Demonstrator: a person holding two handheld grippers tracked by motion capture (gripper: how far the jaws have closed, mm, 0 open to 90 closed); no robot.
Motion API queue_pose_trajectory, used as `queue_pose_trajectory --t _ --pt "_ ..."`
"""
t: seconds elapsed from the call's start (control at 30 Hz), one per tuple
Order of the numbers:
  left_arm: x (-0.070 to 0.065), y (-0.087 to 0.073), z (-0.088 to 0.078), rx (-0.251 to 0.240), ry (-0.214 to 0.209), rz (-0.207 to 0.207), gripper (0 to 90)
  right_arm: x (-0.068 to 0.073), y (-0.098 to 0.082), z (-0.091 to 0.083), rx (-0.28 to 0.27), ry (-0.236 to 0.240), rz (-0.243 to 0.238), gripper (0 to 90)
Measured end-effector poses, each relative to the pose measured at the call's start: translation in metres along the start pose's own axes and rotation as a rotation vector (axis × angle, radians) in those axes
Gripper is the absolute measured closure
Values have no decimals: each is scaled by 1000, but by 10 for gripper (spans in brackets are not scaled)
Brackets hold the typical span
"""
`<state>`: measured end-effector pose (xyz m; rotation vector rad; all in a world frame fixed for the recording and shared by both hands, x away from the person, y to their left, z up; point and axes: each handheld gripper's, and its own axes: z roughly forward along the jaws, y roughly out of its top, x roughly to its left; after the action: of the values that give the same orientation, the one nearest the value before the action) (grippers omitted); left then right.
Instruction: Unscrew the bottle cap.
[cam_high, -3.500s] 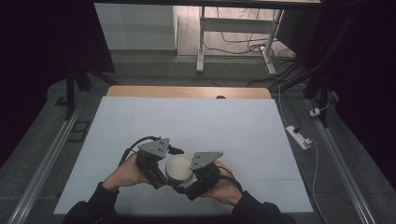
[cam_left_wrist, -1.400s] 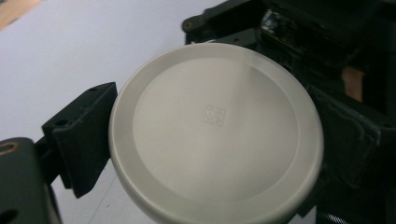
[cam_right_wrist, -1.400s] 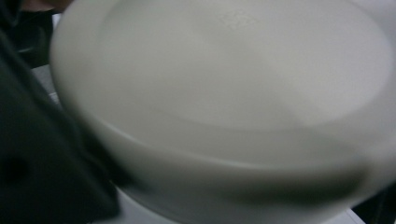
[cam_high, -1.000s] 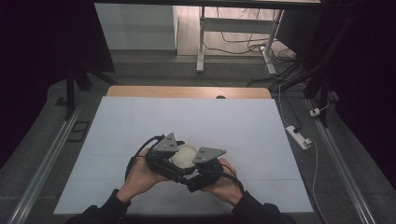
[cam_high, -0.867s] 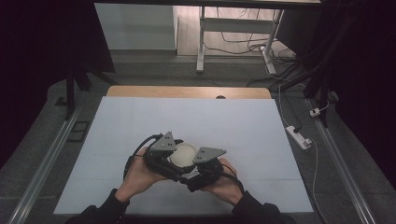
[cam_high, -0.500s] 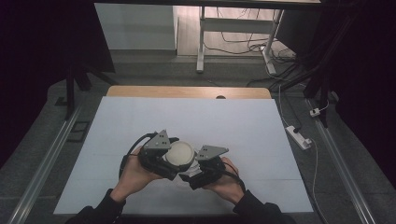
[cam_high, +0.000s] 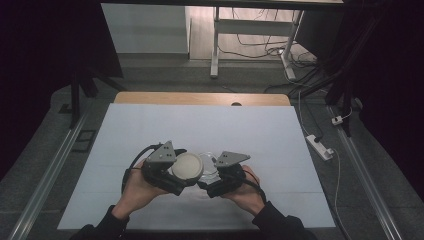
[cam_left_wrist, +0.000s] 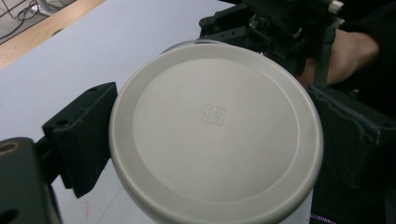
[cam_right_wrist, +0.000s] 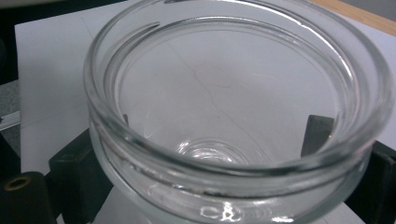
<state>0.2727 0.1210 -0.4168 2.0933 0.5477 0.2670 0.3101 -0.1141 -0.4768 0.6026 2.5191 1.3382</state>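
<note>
We clamp the lid (cam_left_wrist: 215, 133) in our left gripper (cam_high: 172, 172), the glass jar (cam_right_wrist: 233, 126) between our right gripper (cam_high: 216, 176) fingers (cam_right_wrist: 74, 179); smooth glass could slip.

A round off-white lid (cam_left_wrist: 215, 133) sits clamped between the left gripper (cam_left_wrist: 210, 140)'s two black jaws, its flat top facing the camera with a small embossed square mark at centre. Beyond it lies the pale table (cam_left_wrist: 93, 51); at far right, the right gripper (cam_left_wrist: 275, 28) and a hand (cam_left_wrist: 345, 51)

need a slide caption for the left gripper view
Left gripper clamps a round off-white lid by its rim, above the white table.
</note>
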Motion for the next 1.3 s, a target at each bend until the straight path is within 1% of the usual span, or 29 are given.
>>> queue_pose_trajectory --t 0.23,0.43,0.73,0.93,1.1,1.3 --pt "1 -5 -5 -2 1 -9 79 -4 1 -2 -5 -9 16 66" --pt "0 -9 -7 -4 -1 -6 79 -7 2 -3 -7 -14 16 66" --pt "-1 -18 -7 1 -6 -9 79 -14 6 -3 -13 -25 29 66" --pt "-3 -23 -5 4 -20 -7 79 -18 8 0 -15 -30 33 66" --pt "-4 -26 -4 18 -38 -1 79 -22 11 4 -17 -38 44 66" --pt "-5 -29 -3 24 -42 -2 79 -27 12 10 -13 -43 54 66"
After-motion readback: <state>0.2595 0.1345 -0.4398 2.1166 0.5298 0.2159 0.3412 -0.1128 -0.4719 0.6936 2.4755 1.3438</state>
